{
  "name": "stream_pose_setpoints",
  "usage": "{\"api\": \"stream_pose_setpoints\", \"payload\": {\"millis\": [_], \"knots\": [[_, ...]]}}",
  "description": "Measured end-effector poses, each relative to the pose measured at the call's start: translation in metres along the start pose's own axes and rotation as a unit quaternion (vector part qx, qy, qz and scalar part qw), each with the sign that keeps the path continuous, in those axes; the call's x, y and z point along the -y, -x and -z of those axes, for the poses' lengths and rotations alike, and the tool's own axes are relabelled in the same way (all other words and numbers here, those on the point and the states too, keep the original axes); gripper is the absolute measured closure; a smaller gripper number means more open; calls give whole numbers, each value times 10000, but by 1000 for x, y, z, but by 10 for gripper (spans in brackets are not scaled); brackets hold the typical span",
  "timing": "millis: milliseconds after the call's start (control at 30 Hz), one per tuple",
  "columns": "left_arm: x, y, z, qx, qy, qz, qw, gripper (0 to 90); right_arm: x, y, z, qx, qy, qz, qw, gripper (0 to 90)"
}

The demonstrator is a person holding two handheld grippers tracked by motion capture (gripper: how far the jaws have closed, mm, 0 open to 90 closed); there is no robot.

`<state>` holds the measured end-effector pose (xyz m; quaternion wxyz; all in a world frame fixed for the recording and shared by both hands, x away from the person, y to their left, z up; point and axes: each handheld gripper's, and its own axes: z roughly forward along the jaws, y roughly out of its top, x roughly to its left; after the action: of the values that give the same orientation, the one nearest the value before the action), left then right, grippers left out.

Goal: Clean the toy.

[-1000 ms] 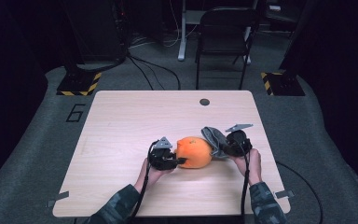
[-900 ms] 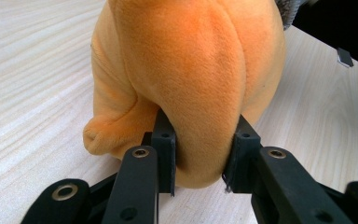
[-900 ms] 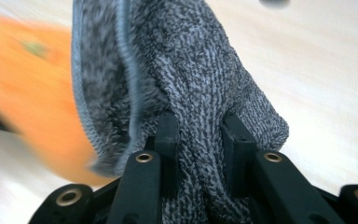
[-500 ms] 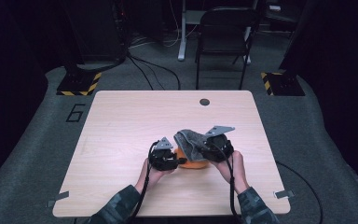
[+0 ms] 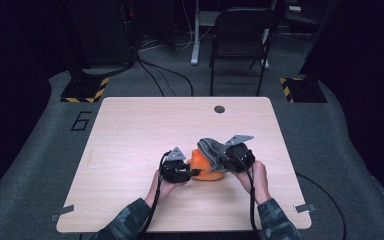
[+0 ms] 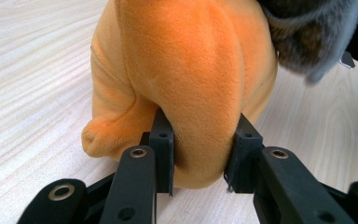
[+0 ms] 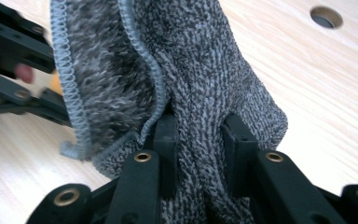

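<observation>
An orange plush toy [image 5: 203, 167] [image 6: 186, 79] lies on the wooden table [image 5: 140, 130] near its front middle. My left gripper [image 5: 186, 171] [image 6: 200, 156] is shut on the toy's left side, both pads pressed into the plush. A grey knitted cloth [image 5: 211, 149] [image 7: 200, 70] with a stitched hem hangs over the toy's right top. My right gripper [image 5: 224, 156] [image 7: 198, 140] is shut on a bunched fold of that cloth and holds it just above the toy. The left gripper's black jaws show at the left edge of the right gripper view.
A round cable hole [image 5: 219, 109] [image 7: 325, 17] sits near the table's far edge. A black folding chair [image 5: 240, 35] stands behind the table. Yellow-black striped bases [image 5: 85, 89] rest on the grey floor at both far corners.
My right gripper has carried the grey cloth leftwards from beside the toy until it drapes over the toy's right top. The left gripper and the toy have stayed in place.
</observation>
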<state>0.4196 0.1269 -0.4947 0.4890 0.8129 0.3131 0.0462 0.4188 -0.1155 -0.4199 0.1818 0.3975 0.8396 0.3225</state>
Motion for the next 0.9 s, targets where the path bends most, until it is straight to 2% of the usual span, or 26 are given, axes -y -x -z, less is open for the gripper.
{"api": "stream_pose_setpoints", "payload": {"millis": [33,67,133,200,233,267,300,533,600,633,700,867,900], "knots": [[0,0,0,-5,10,-15,10000,681,3,7,-2,-47,-77,-94,9999,707],[0,0,0,-5,10,-15,10000,681,3,7,-2,-47,-77,-94,9999,707],[0,0,0,-1,11,-16,10000,681,7,16,-5,23,-158,-160,9997,707],[0,0,0,6,13,-4,10000,681,9,18,-6,58,-200,-228,9995,707],[0,0,0,4,27,1,10000,681,13,24,-9,177,-280,-216,9992,707],[0,0,0,4,27,1,10000,680,13,24,-9,177,-280,-216,9992,707],[1,0,0,17,35,-1,10000,681,18,29,-14,244,-338,-307,9987,708],[1,0,0,32,34,-8,10000,680,29,42,-29,308,-583,-474,9967,708],[1,-1,0,31,32,-21,10000,681,36,47,-39,358,-813,-502,9948,708],[1,-1,0,31,32,-21,10000,680,36,47,-39,358,-813,-502,9948,708],[1,-1,1,42,35,27,10000,680,43,50,-49,349,-1077,-590,9918,706],[1,-2,1,62,26,27,10000,680,44,52,-49,420,-1068,-615,9915,708],[1,-3,1,80,31,33,10000,680,41,55,-42,449,-898,-566,9933,710]]}}
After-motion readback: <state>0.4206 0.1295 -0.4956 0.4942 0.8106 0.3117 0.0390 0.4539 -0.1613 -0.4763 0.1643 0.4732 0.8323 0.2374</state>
